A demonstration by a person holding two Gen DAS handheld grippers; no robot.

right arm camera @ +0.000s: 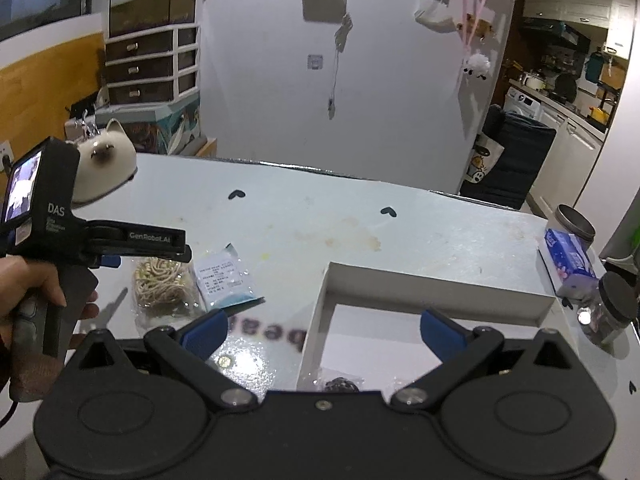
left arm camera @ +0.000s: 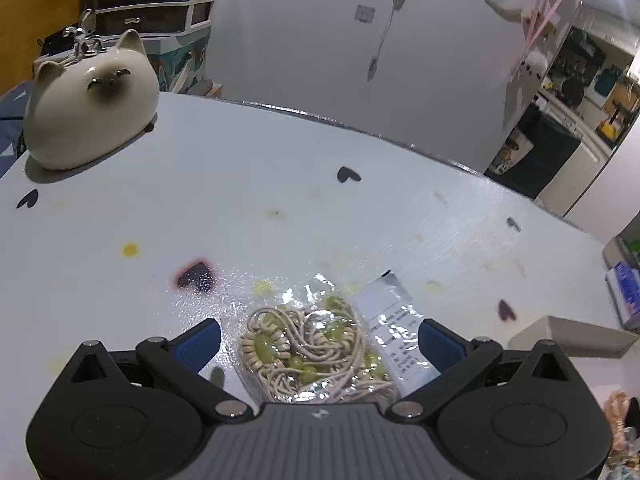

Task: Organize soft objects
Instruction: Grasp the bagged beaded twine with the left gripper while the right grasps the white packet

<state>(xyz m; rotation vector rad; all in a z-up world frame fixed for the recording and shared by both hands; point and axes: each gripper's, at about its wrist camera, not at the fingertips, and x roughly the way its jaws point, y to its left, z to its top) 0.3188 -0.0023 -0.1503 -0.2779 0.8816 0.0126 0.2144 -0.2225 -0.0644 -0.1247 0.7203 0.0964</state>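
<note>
Cord and green beads are sealed in a clear bag [left arm camera: 320, 354] that is laid flat on the white worktop [left arm camera: 280, 200], with a printed label at its right side. The bag is framed by the left gripper [left arm camera: 319, 340], whose jaws are spread wide apart to either side of it; contact with the plastic cannot be made out. In the right wrist view the same bag [right arm camera: 164, 280] is seen beneath the left gripper [right arm camera: 120, 254], which is held by a hand [right arm camera: 32, 288]. The right gripper [right arm camera: 323, 334] is held with jaws apart over the near edge of a white tray [right arm camera: 432, 284]. A ceramic cat [left arm camera: 90, 108] is stood at the far left corner.
</note>
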